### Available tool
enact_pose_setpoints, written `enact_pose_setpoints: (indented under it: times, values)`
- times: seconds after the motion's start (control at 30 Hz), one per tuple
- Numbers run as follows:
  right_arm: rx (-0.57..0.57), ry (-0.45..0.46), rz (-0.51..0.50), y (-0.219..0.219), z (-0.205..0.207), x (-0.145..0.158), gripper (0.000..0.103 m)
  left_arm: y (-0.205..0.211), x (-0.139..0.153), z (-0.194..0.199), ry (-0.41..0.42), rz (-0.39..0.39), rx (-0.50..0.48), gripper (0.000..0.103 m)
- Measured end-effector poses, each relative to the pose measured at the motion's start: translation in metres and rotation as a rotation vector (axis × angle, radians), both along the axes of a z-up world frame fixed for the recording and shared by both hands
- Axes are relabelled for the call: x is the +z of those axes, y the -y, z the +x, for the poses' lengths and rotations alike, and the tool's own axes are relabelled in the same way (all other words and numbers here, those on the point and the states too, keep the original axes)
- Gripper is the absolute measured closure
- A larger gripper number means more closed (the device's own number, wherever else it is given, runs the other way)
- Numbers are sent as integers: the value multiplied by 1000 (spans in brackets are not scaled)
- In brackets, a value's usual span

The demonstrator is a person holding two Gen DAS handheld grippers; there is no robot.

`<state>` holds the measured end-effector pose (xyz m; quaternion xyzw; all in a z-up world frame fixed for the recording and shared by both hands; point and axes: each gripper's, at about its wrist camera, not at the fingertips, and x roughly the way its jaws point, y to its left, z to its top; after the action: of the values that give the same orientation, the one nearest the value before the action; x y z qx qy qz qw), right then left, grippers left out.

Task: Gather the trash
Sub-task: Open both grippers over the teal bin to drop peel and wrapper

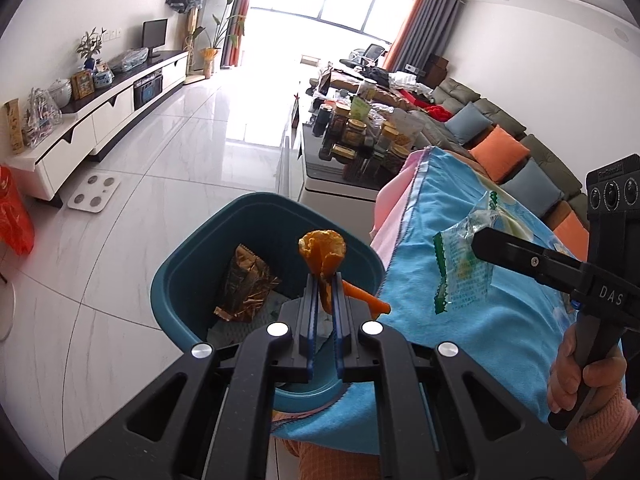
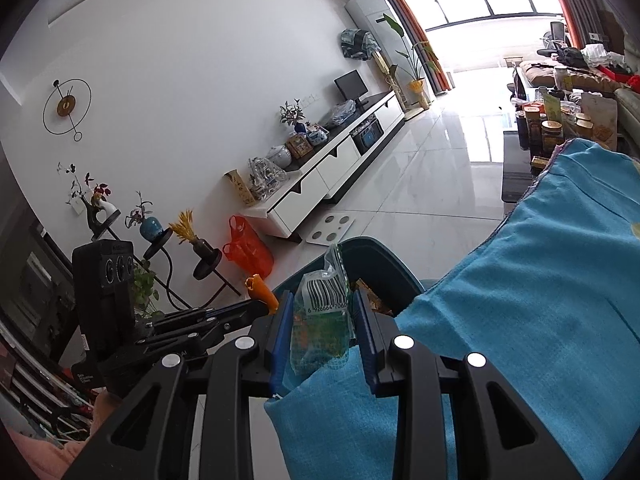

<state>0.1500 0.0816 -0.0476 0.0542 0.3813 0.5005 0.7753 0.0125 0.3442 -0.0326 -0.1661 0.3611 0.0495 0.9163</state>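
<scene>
The left gripper pinches a curled orange fruit peel above the teal plastic bin. The right gripper clamps a clear crinkled plastic wrapper over the blue towel's edge

Pretty clearly a home living room: a long sectional sofa with cushions is seen along one wall, a low TV console opposite, curtains framing a big window, and houseplants dotted around.
</scene>
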Motion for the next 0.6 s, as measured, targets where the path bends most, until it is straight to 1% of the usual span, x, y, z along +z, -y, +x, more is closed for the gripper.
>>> enact_pose_setpoints:
  times: [0.23,0.6]
  values:
    - [19,-13,-28,-21,2,-6,74,-4,-8,2,-15,-5,15,96]
    - [21,-28,-63,-38,9,-12,74,-7,-22,7,-48,-4,35,96]
